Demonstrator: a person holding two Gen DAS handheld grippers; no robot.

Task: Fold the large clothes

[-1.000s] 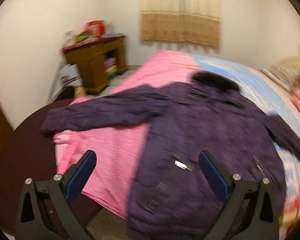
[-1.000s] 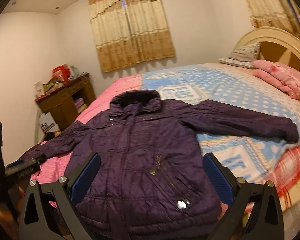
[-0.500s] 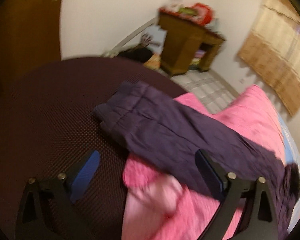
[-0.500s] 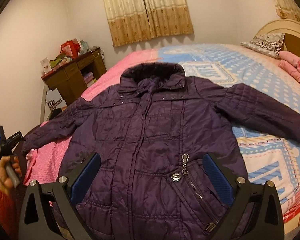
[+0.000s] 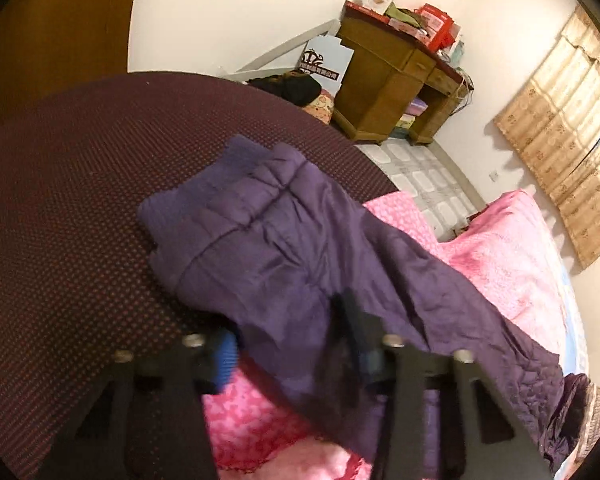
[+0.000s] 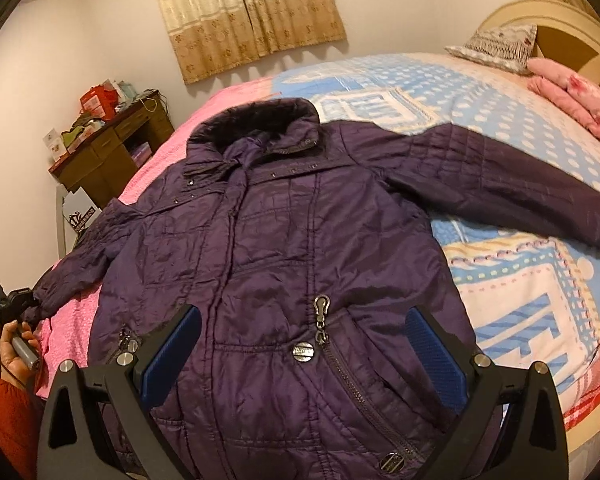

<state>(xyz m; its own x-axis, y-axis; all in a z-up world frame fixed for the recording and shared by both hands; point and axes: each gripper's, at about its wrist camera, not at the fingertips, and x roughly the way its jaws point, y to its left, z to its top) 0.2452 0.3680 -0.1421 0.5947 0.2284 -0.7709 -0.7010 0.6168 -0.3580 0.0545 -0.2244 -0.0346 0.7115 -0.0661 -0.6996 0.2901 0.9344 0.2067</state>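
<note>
A dark purple quilted jacket (image 6: 292, 240) lies face up on the bed, sleeves spread out. Its left sleeve (image 5: 284, 256) runs over the pink cover onto a dark dotted round surface (image 5: 60, 208). My left gripper (image 5: 288, 344) has its fingers on either side of this sleeve, closing on the fabric near the cuff end; the fingers are blurred. My right gripper (image 6: 300, 348) is open and empty, hovering just above the jacket's lower front near the zip pull (image 6: 322, 312). The right sleeve (image 6: 520, 200) lies across the blue patterned bedspread.
A wooden desk (image 5: 392, 92) with boxes stands by the wall beyond the bed. Curtains (image 6: 248, 12) hang at the back. A pillow (image 6: 496, 44) and pink folded bedding (image 6: 576, 100) lie by the headboard. The left hand and its gripper (image 6: 8, 320) show at the left edge.
The left gripper has swung from the jacket body to the left sleeve's end, moved in, and its fingers have narrowed around the sleeve. The right gripper has moved closer to the jacket front.
</note>
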